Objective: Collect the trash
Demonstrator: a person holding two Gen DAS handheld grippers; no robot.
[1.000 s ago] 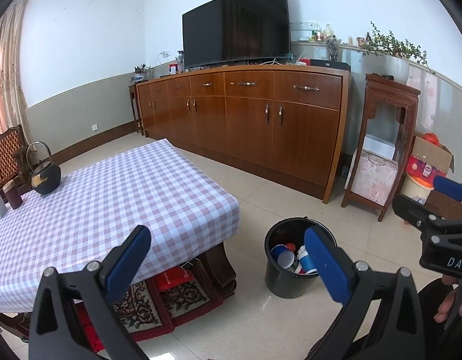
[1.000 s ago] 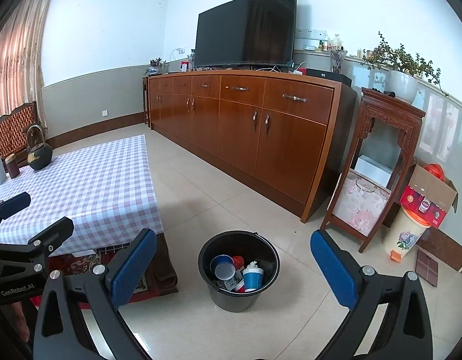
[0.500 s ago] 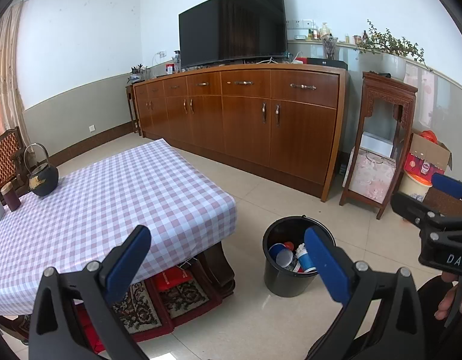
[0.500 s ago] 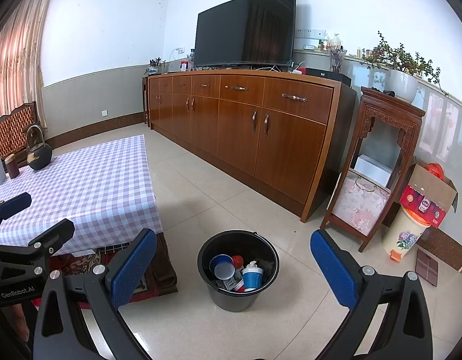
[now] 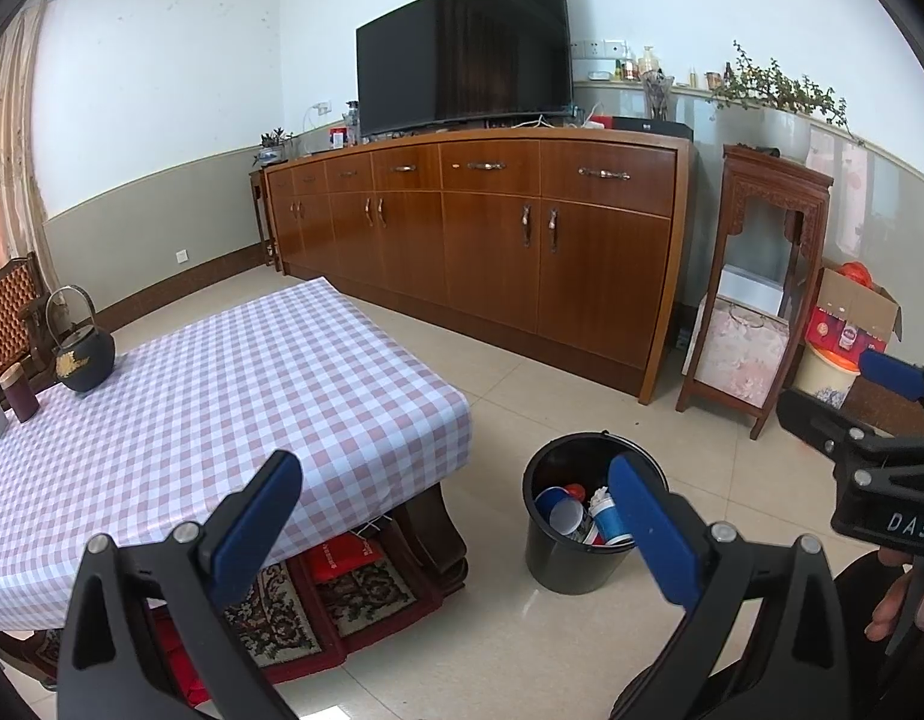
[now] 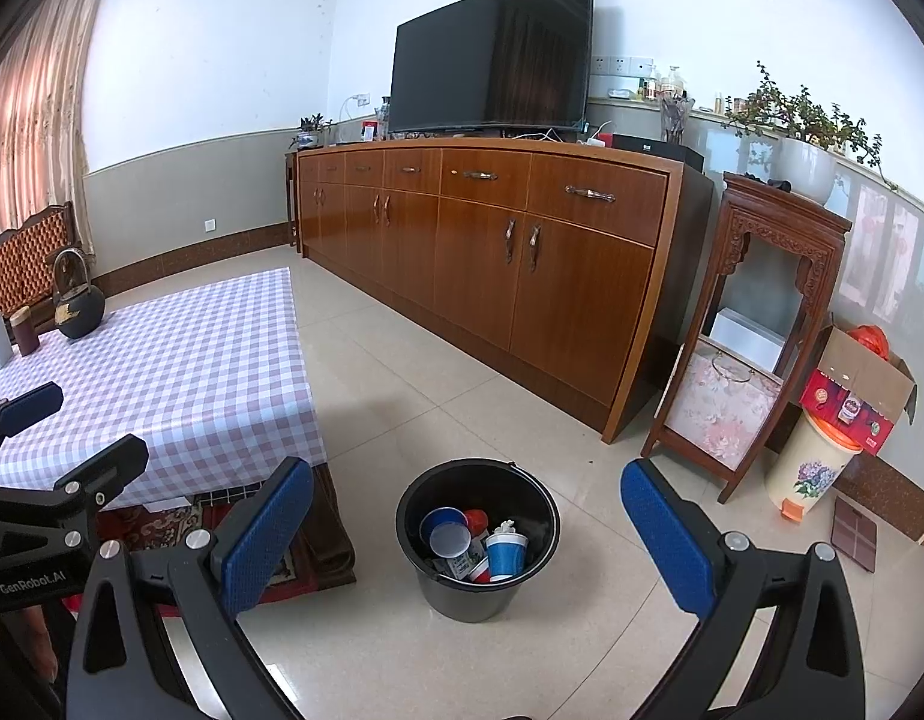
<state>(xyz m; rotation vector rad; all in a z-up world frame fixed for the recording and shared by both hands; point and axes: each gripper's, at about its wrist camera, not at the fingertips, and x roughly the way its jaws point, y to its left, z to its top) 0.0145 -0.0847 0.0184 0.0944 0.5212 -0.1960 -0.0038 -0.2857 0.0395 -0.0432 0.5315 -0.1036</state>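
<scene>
Wooden sideboard w/ a flat TV on top fills the far wall; carved stand to its right, then a floral bin w/ a cardboard box on it. Low bench under a purple-checked cloth sits left of centre, patterned rug beneath. On the bench's far end: black iron kettle, a small dark canister, a white box at the frame edge. Rest of the cloth looks bare, no loose trash visible on it or on the floor tiles.

Black trash bucket stands on the floor just beside the bench corner, holding blue paper cups, something red and crumpled bits. Collecting looks about done, judging by that.

Left tool: pads wide apart, nothing between them, hovering over the bench edge. Right tool: also spread, empty, bucket framed between its fingers from above. Each tool shows at the edge of the other's view, well apart.

Risks: bucket is light and free-standing, so a low swing of either tool could clip the rim and tip cups out. Bench corner is close on the left, limiting approach from that side. Anything under the cloth overhang is hidden, so missed trash there can't be ruled out.
</scene>
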